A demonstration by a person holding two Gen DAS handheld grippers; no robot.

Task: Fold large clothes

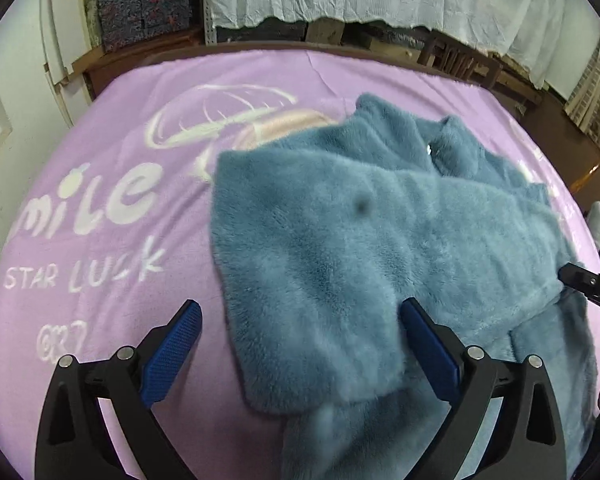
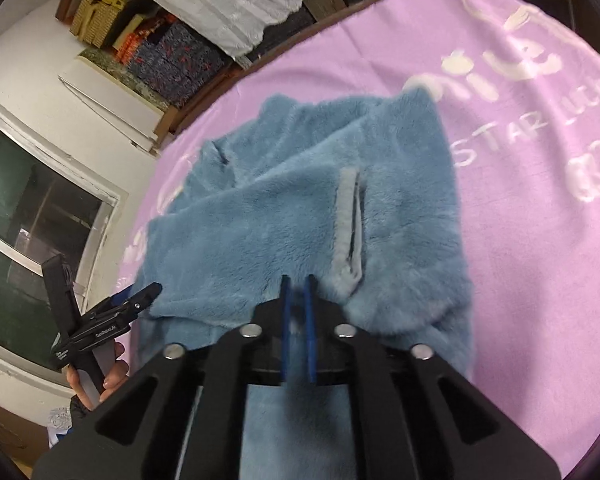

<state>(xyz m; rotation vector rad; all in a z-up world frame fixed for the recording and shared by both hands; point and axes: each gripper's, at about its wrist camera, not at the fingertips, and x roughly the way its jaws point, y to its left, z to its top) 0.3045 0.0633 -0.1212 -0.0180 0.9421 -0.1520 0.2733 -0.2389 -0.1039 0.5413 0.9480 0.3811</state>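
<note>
The blue coat point(image 1: 340, 256) between the fingers of the left gripper point(image 1: 300, 344) looks like thick plush cloth, soft and matt, and it lies on a lilac blanket point(image 1: 112, 160) of short, fleecy cloth. The finger pads point(image 1: 172, 356) are blue with a ribbed, rubber-like face, on matt black plastic arms with shiny metal bolts. Beyond the fingers, the bed frame point(image 1: 100, 68) looks like dark wood.

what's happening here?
A person with two handheld grippers is folding a fluffy blue coat on a purple blanket. The right gripper is shut on a bit of the coat's fabric. The left gripper is open above the coat, gripping nothing. The coat is partly folded, still bunched.
</note>
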